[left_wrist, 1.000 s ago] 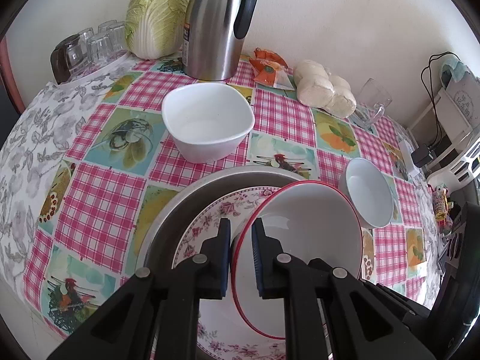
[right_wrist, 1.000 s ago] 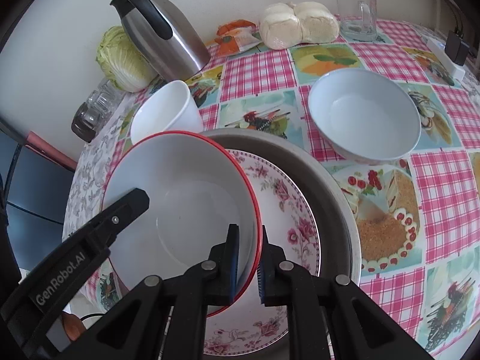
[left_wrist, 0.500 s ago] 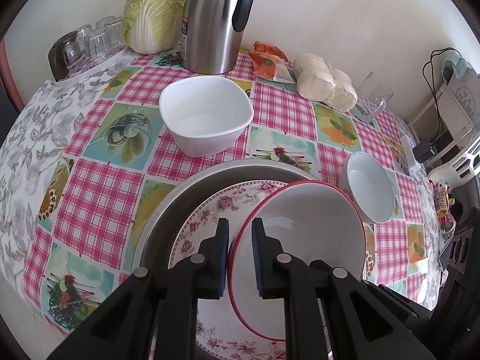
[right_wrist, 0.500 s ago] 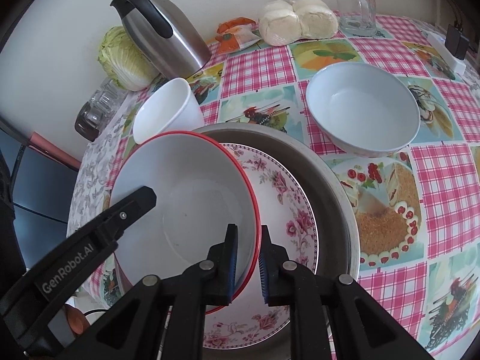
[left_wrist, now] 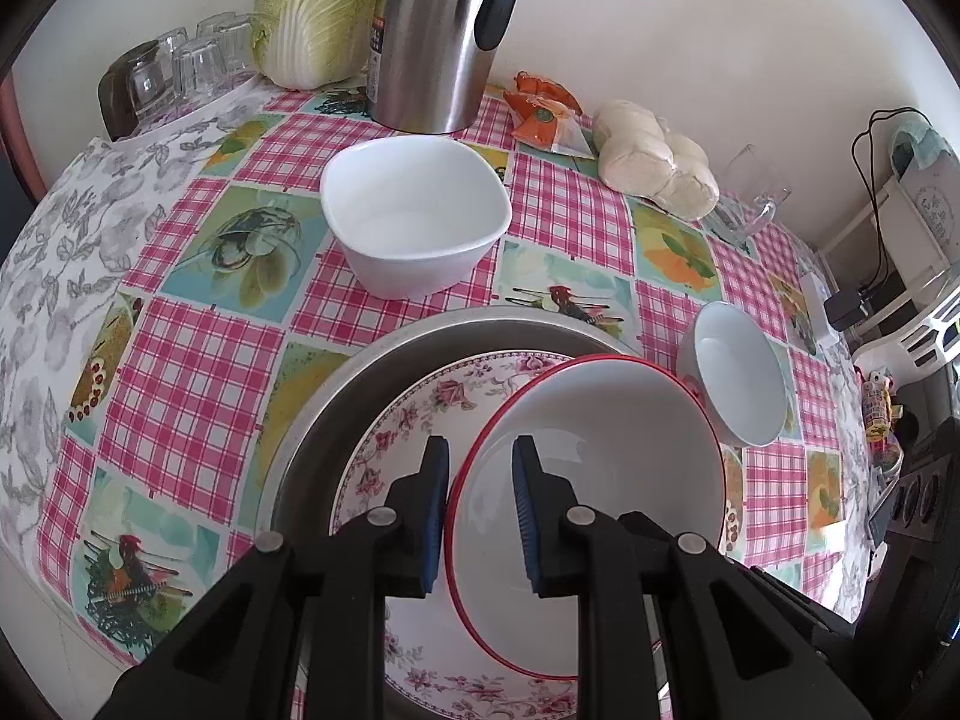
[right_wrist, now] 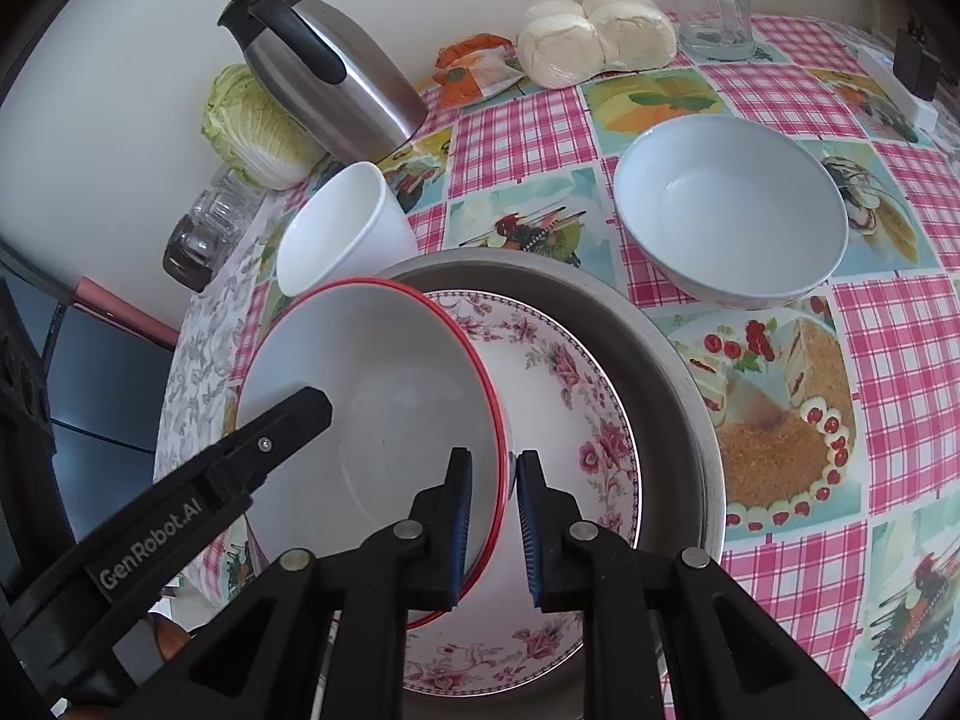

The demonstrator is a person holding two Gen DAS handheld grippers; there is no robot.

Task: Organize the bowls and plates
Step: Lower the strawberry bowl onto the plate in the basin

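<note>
Both grippers' jaws have just been opening: left gripper point(left_wrist: 480, 507) and right gripper point(right_wrist: 493, 516) stand narrowly parted, loosened off the red-rimmed white bowl point(right_wrist: 384, 408)'s rim, leaving it apparently delivered onto the floral plate point(right_wrist: 576, 420).

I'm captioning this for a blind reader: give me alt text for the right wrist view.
The right gripper straddles the rim of a red-rimmed bowl, its jaws just easing open, over a floral plate in a metal basin. A round white bowl sits beyond.

A plain white wall point(left_wrist: 660, 30) backs the tabletop point(left_wrist: 198, 360), which wears a pink-checked cloth with fruit pictures. Soft daylight fills the room; a white rack point(left_wrist: 912, 228) stands at the side.
</note>
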